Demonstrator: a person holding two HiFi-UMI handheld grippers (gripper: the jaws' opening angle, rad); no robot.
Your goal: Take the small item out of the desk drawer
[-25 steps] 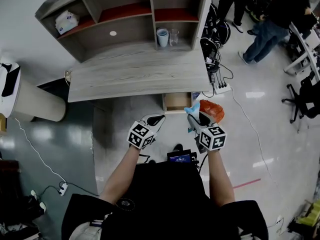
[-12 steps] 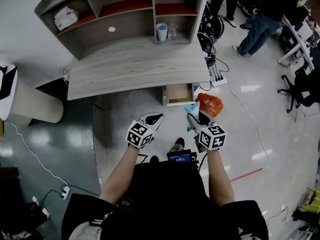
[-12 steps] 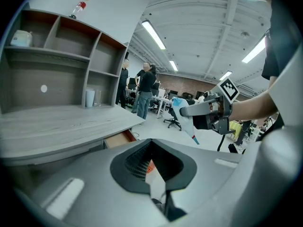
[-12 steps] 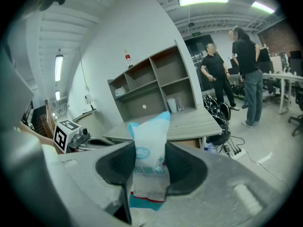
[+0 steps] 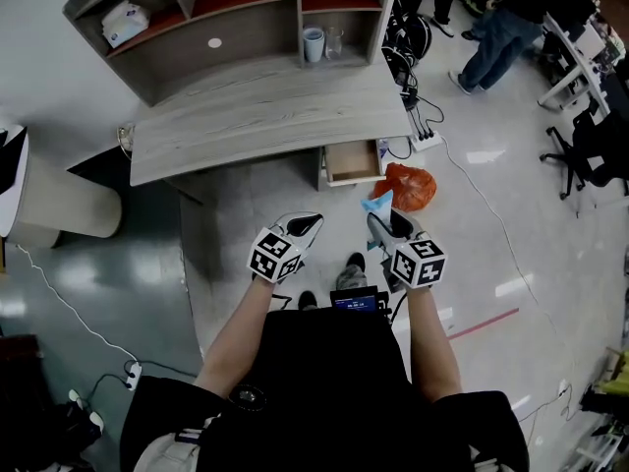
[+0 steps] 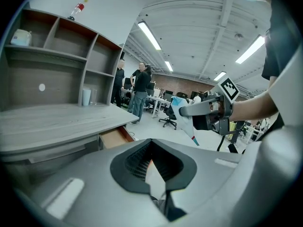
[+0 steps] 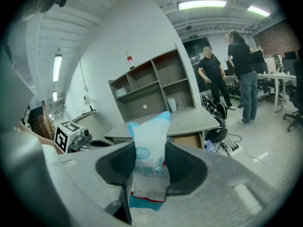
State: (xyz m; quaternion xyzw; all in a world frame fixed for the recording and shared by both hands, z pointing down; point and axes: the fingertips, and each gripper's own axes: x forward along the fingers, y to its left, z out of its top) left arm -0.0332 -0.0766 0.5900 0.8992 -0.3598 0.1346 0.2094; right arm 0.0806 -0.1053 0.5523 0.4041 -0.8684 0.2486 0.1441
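Observation:
The desk drawer [image 5: 352,160] stands pulled out under the grey wooden desk [image 5: 256,126], its inside bare wood. My right gripper [image 5: 379,224] is well back from it, over the floor, shut on a small white-and-blue packet [image 5: 376,205]. In the right gripper view the packet [image 7: 150,157] stands upright between the jaws of that gripper [image 7: 151,167], with the drawer [image 7: 188,141] far behind. My left gripper [image 5: 306,227] is level with it, shut and holding nothing. The left gripper view shows the right gripper [image 6: 201,110] holding the packet [image 6: 183,119] and the drawer [image 6: 115,137] beyond.
An orange plastic bag [image 5: 405,185] lies on the floor right of the drawer, by a power strip [image 5: 425,144] and cables. Cups [image 5: 314,44] stand in the hutch. People [image 5: 496,28] and office chairs are at the far right. A white cylinder [image 5: 59,200] stands left.
The desk and open drawer have slid up and away in the head view as I back off. Both grippers keep their pose, the right still holding the packet.

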